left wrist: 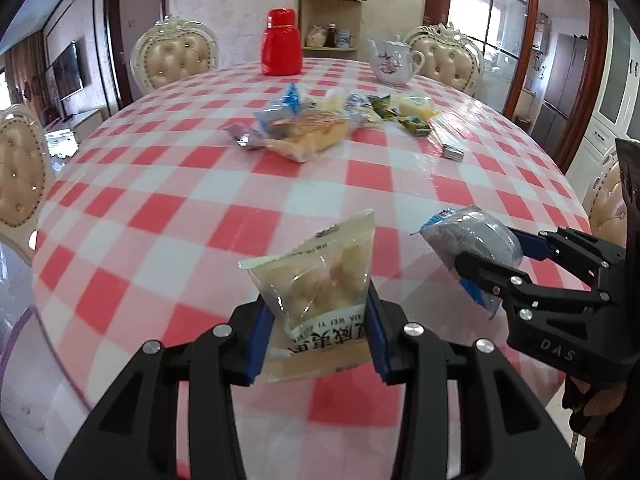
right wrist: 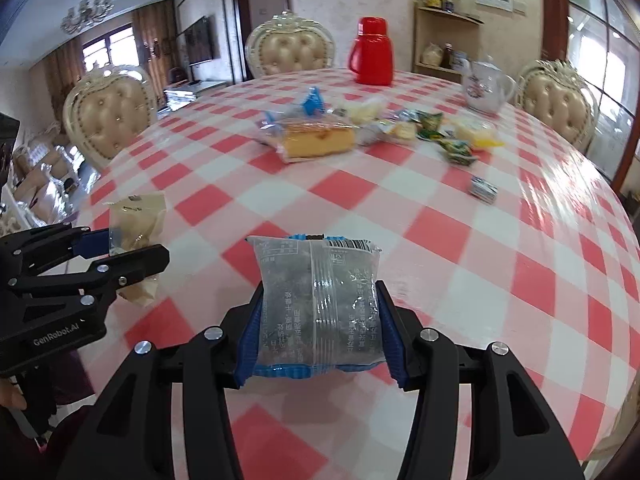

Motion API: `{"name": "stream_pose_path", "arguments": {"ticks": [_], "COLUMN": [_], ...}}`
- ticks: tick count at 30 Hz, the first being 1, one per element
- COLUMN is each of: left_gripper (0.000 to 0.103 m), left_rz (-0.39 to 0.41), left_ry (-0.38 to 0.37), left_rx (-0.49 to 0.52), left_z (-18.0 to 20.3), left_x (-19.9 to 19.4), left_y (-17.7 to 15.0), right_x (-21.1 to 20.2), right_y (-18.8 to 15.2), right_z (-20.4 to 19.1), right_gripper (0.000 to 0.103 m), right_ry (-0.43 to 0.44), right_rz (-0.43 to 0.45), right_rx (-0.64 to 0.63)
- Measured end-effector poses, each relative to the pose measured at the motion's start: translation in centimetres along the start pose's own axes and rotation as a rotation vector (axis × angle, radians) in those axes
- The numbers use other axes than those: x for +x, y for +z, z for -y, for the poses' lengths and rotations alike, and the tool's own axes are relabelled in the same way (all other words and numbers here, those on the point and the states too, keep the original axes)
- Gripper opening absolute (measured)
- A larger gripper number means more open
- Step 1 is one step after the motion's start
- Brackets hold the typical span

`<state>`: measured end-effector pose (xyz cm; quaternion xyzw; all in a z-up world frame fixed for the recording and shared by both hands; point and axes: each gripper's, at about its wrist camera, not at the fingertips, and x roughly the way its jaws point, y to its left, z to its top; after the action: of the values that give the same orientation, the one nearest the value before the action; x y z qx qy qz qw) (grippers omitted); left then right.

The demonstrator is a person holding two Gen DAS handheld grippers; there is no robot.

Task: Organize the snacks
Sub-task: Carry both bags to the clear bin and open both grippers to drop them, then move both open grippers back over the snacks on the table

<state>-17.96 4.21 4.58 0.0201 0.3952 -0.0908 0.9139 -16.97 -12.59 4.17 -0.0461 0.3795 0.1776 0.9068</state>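
Observation:
My left gripper (left wrist: 318, 344) is shut on a pale yellow snack packet (left wrist: 316, 280) and holds it above the near part of the checked table. It also shows in the right wrist view (right wrist: 120, 252) at the left, with the packet (right wrist: 138, 220). My right gripper (right wrist: 318, 336) is shut on a grey snack packet with blue edges (right wrist: 316, 300); in the left wrist view the gripper (left wrist: 484, 256) and packet (left wrist: 468, 236) are at the right. A pile of snacks (left wrist: 316, 124) (right wrist: 320, 136) lies at the table's far middle.
The round table (left wrist: 168, 184) has a red and white checked cloth. A red flask (left wrist: 281, 42) and a white teapot (left wrist: 392, 60) stand at the far edge. Green candy wrappers (right wrist: 456, 150) and a small wrapped piece (right wrist: 484, 190) lie at the right. Padded chairs (right wrist: 108, 116) ring the table.

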Motion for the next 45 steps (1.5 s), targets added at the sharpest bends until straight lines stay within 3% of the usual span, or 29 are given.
{"name": "stream_pose_path", "arguments": {"ticks": [10, 24, 31, 37, 39, 41, 45], "left_gripper": [0.043, 0.043, 0.043, 0.043, 0.049, 0.078, 0.083], "left_rz": [0.011, 0.001, -0.036, -0.097, -0.140, -0.153, -0.093], "left_ry": [0.039, 0.137, 0.256, 0.331, 0.339, 0.379, 0.358], "left_rx": [-0.007, -0.139, -0.111, -0.193, -0.233, -0.274, -0.311], "left_z": [-3.8, -15.0, -19.6, -24.8, -26.3, -27.4, -27.1], "left_x": [-3.3, -7.3, -9.7, -11.1, -10.5, -10.2, -11.2], "left_y": [-1.9, -4.2, -5.6, -9.1, -10.1, -10.4, -9.9], "right_x": [-0.6, 0.0, -0.2, -0.3, -0.4, -1.0, -1.9], "right_y": [0.4, 0.8, -0.2, -2.0, -2.4, -2.3, -0.9], "right_z": [-5.6, -17.3, -25.1, -30.0, -30.7, -30.4, -26.6], "right_gripper": [0.050, 0.050, 0.050, 0.052, 0.053, 0.055, 0.067], "right_ry": [0.079, 0.219, 0.345, 0.506, 0.594, 0.623, 0.623], "right_rz": [0.005, -0.013, -0.033, -0.082, -0.101, -0.077, -0.014], "right_rx": [-0.088, -0.307, -0.465, -0.560, -0.565, -0.549, -0.445]}}
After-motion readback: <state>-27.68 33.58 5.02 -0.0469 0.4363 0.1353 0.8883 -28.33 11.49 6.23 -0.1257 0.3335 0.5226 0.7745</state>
